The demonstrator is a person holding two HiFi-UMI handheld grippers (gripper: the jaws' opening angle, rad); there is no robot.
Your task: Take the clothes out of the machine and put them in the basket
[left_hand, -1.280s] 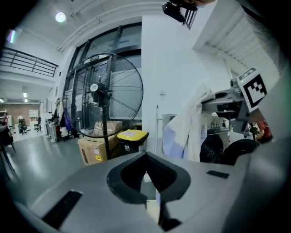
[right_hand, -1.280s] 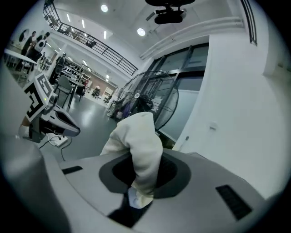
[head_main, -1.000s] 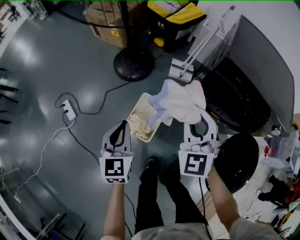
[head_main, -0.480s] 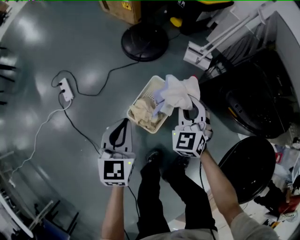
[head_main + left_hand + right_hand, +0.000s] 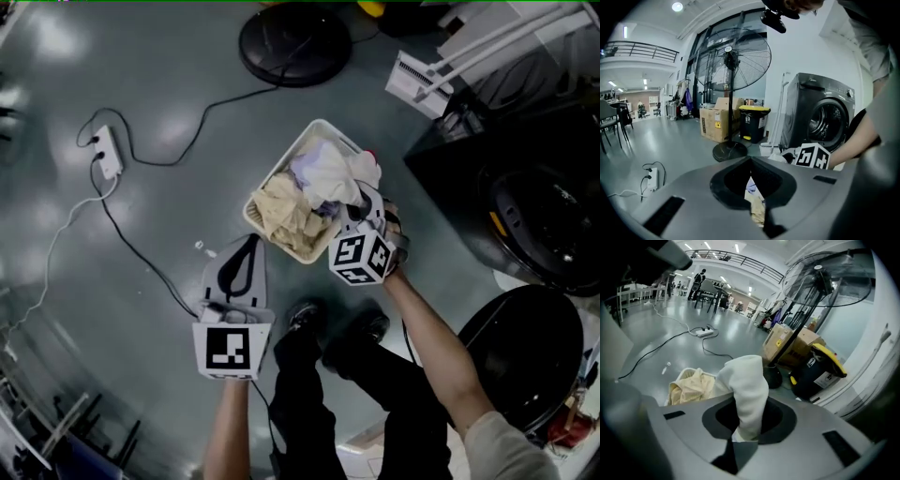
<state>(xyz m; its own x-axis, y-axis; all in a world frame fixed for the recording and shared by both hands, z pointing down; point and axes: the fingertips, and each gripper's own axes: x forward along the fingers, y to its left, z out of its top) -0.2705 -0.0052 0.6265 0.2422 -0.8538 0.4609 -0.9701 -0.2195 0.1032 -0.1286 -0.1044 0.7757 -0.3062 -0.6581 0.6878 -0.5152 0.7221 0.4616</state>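
A cream basket stands on the grey floor with a yellowish cloth in it. My right gripper is shut on a white cloth, which rests bunched on the basket's right side. In the right gripper view the white cloth rises from between the jaws of the right gripper, above the basket. My left gripper hangs shut and empty just left of the basket; its own view shows the left gripper with only a thin slit. The washing machine stands at the right, door open.
A fan's round base sits beyond the basket, with a cable running to a power strip. A white rack leans by the machine. The person's legs and shoes are right below the basket. Cardboard boxes and a yellow-lidded bin stand farther off.
My right gripper has come down with the white cloth from above the basket onto it. The left gripper has sunk too, staying beside the basket.
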